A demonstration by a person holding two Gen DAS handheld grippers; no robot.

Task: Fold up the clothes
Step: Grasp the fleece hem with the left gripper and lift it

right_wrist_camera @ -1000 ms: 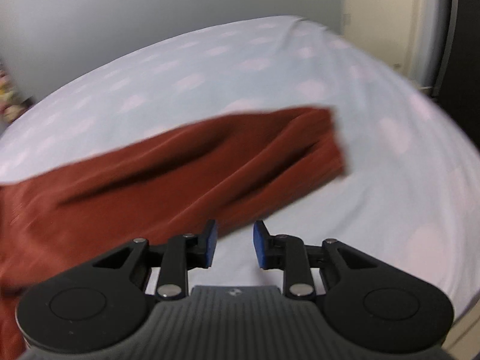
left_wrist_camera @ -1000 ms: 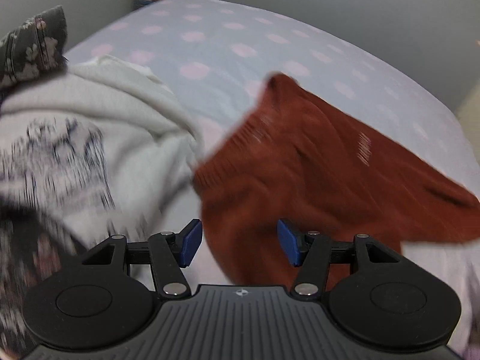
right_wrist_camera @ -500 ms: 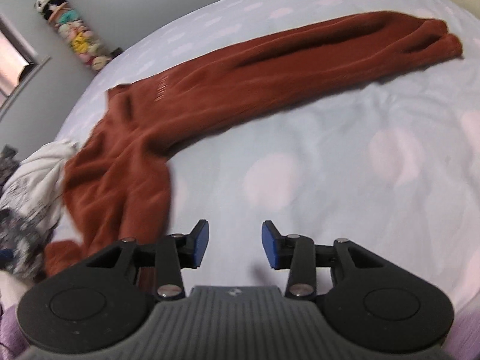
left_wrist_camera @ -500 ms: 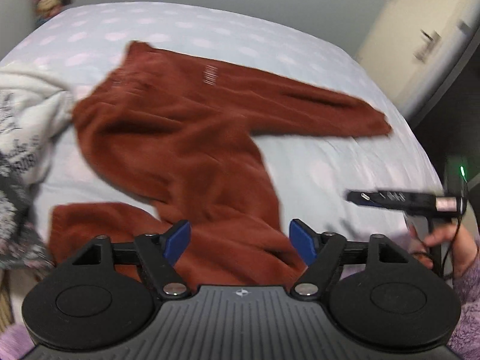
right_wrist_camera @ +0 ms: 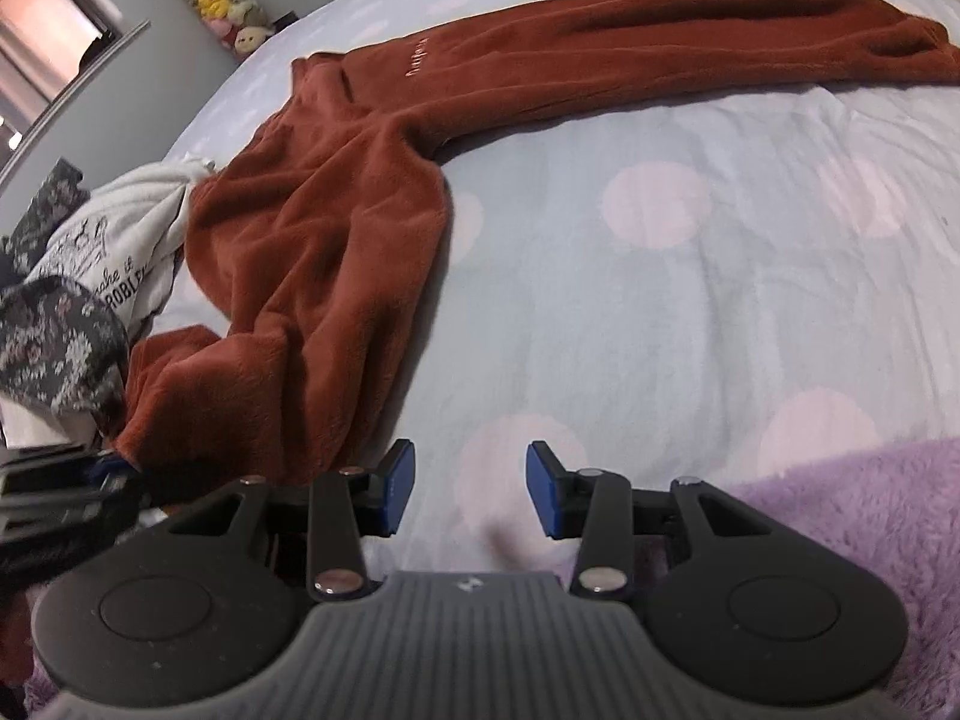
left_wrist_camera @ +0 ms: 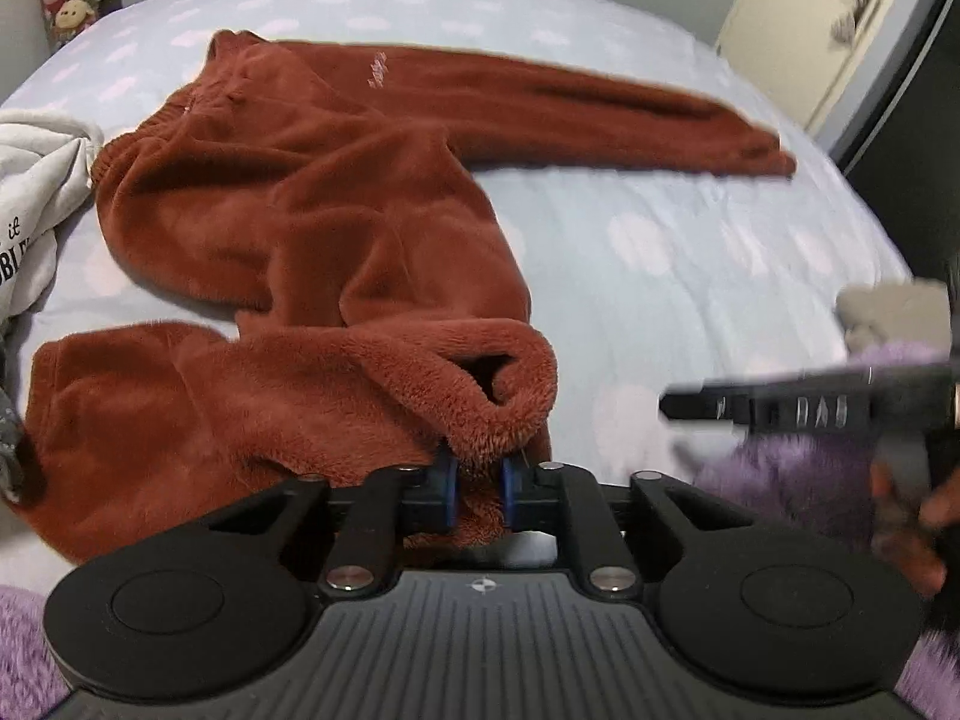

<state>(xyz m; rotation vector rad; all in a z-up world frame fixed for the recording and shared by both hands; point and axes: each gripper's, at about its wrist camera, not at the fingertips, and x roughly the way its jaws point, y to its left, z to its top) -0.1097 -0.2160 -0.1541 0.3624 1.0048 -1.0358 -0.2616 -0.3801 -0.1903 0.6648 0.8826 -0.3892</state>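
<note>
so the rust fleece pants (left_wrist_camera: 312,228) are sprawled on the dotted bed (left_wrist_camera: 690,252) — 1 leg runs straight out toward the far right edge, the other is bunched and doubled back toward the near side, with its cuff rolled into a fat loop right at the left gripper (left_wrist_camera: 478,489). that gripper's jaws are closing on the cuff edge, pads already sunk into the pile. the right gripper (right_wrist_camera: 469,489) is about half open with nothing between the jaws, just bare sheet under it, near the pants' edge but not touching.

what i'd worry about:

- the bite looks shallow and it's on fluffy fleece, so my guess is a quick pull could strip the cuff out, or grab only 1 layer of the tube and leave the leg twisted.
- only 1 gripper has cloth. dragging that leg flat single-handed would likely pull the whole pants along rather than straighten them — the waistband (left_wrist_camera: 162,126) is just beside the white shirt (left_wrist_camera: 36,204) on the left, so the pile there could get dragged or snagged too.
- the grey floral thing (right_wrist_camera: 57,348) sits touching the bunched leg in the right view, same snag risk.
- the right gripper is close to the left one, so a careless swing could knock them together.
</note>
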